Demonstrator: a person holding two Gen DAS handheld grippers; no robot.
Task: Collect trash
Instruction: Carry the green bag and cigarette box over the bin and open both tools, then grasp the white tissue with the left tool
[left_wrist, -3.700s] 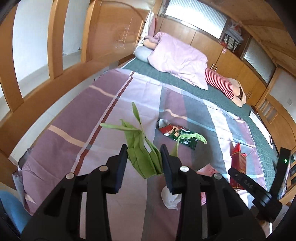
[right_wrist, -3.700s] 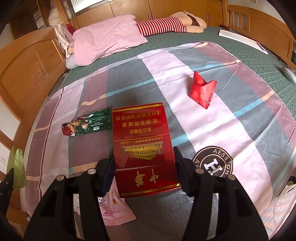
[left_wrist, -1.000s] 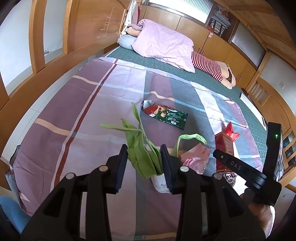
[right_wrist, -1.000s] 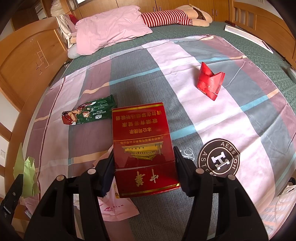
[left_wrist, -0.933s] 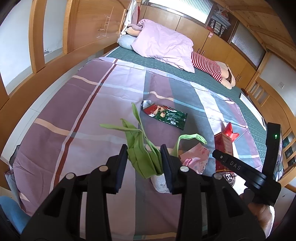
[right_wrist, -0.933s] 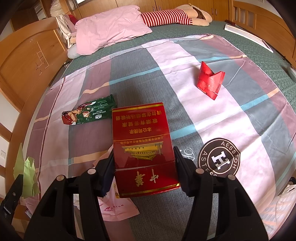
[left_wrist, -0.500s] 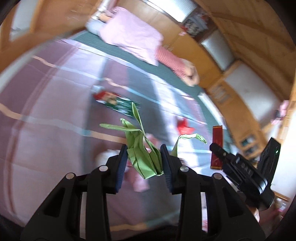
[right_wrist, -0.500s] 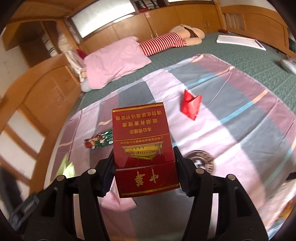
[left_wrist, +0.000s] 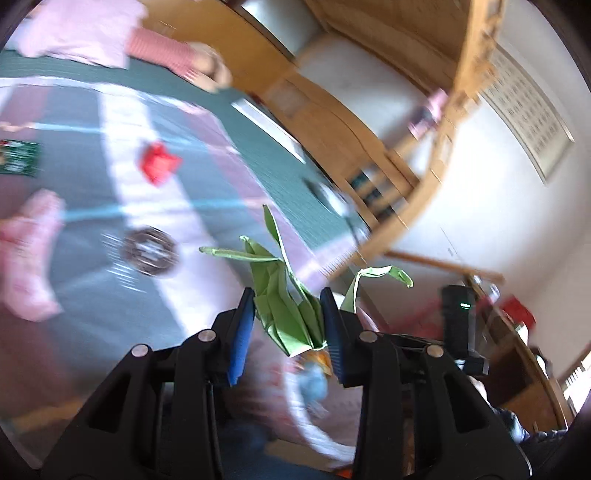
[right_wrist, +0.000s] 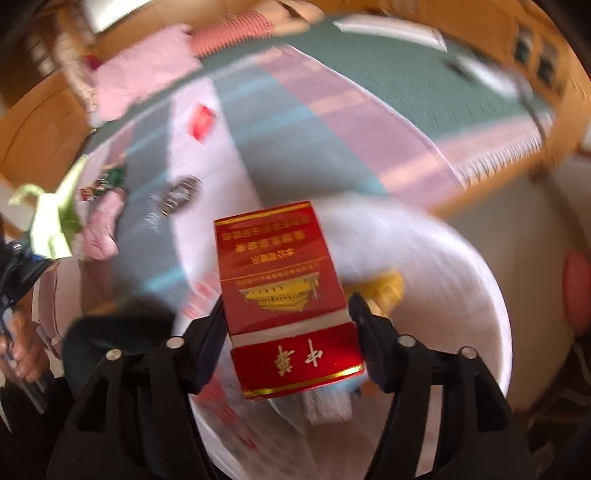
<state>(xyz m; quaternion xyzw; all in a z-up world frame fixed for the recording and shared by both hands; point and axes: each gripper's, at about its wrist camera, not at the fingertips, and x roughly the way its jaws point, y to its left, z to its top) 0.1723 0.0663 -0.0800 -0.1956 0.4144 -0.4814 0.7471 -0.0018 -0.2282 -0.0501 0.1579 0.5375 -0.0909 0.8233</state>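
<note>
in the left wrist view, at the far left, a green snack wrapper (left_wrist: 18, 158) lies on the striped sheet (left_wrist: 110, 122), cut by the edge of the view; below it lies a crumpled pink bag (left_wrist: 27, 258); to the right of these a small red packet (left_wrist: 159, 164) rests on a pale stripe, and a round dark printed logo (left_wrist: 149, 251) is on the sheet lower down; all of this is blurred; in the middle the left gripper (left_wrist: 286, 325) is closed on a folded green paper bag (left_wrist: 288, 306), the two pads pressing its sides, its handles sticking up and to the right; further right, the black body of the other tool with a small green light (left_wrist: 458, 321) shows.

in the right wrist view, at the far left, the same green bag (right_wrist: 51, 221) shows, with the pink bag (right_wrist: 101, 225) and the wrapper (right_wrist: 107, 181) beside it; the red packet (right_wrist: 201, 122) lies higher on the sheet; in the middle the right gripper (right_wrist: 291, 317) has its jaws opening, and a red cigarette carton (right_wrist: 284, 291) with gold print stands between them, over a white bin bag (right_wrist: 461, 295) that holds some yellow and blue rubbish; whether the pads touch the carton i cannot tell, a thin gap seems to be at the sides.
</note>
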